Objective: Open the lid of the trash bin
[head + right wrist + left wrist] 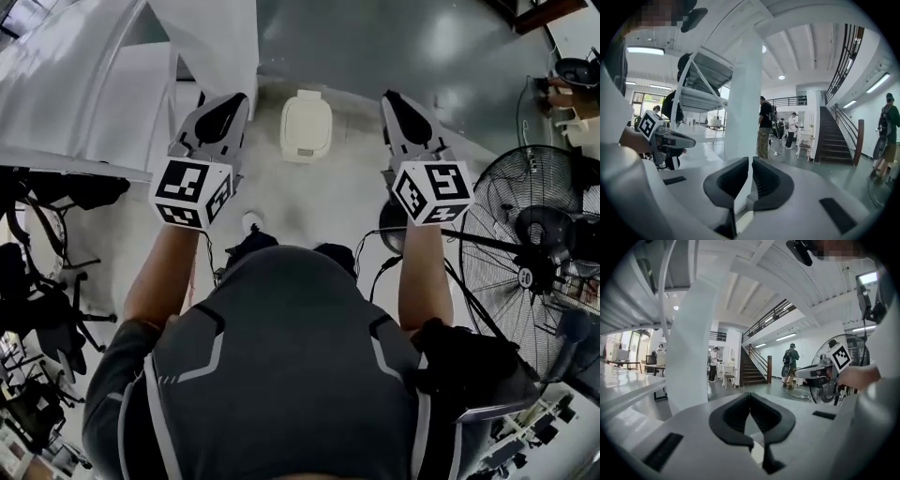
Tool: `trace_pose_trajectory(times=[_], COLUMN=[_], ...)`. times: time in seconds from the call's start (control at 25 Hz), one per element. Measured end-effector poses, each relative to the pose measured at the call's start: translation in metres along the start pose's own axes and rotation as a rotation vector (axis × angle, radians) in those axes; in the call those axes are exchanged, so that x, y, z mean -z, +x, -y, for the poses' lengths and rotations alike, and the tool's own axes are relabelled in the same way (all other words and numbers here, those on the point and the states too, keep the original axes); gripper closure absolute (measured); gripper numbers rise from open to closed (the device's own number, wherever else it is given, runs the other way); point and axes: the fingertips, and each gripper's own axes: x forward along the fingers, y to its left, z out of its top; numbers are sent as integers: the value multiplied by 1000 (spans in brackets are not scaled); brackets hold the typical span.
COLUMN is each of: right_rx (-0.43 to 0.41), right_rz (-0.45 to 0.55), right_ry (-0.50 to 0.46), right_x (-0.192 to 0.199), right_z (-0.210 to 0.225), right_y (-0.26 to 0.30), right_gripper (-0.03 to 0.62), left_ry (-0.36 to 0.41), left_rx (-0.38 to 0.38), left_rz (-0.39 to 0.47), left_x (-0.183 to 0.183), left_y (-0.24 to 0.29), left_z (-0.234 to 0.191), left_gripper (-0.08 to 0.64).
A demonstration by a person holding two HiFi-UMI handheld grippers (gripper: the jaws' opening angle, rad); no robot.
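**Bin visible from head view only**

Head view: trash bin (pixel 306 124), lid down, on the floor ahead, between left gripper (pixel 225 108) and right gripper (pixel 403 105). Gripper views miss it, showing a staircase (pixel 752 371); both jaw pairs closed, empty.

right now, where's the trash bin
In the head view the trash bin sits on the floor straight ahead, top centre, between the left gripper and the right gripper, just right of the white pillar.
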Motion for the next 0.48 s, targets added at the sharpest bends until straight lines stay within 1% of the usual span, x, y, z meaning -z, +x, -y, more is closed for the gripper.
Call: trace_pose_trajectory(times=[0.12,0.16,0.2,0.28,0.4,0.48], right_rx=[12,11,9,0,-54,-98], right_rz=[-48,-67,-86,-113,-180,-241], right_ry=[-11,-9,-5,-12,-33,-17], right_x=[25,36,47,71,114,149], right_z=[4,5,7,12,18,21], right_y=[19,25,31,42,65,80], right_gripper=[553,523,469,457,455,420], left_ry=[-9,-17,-27,-46,-72,-97], left_rx=[25,29,32,32,13,-5], left_rz=[-28,-42,-57,-80,-126,-173], left_x=[22,31,41,60,90,114], left_y=[14,18,22,29,42,48], left_z=[-11,-13,-13,-13,-13,-13], left_gripper=[551,551,549,549,549,549])
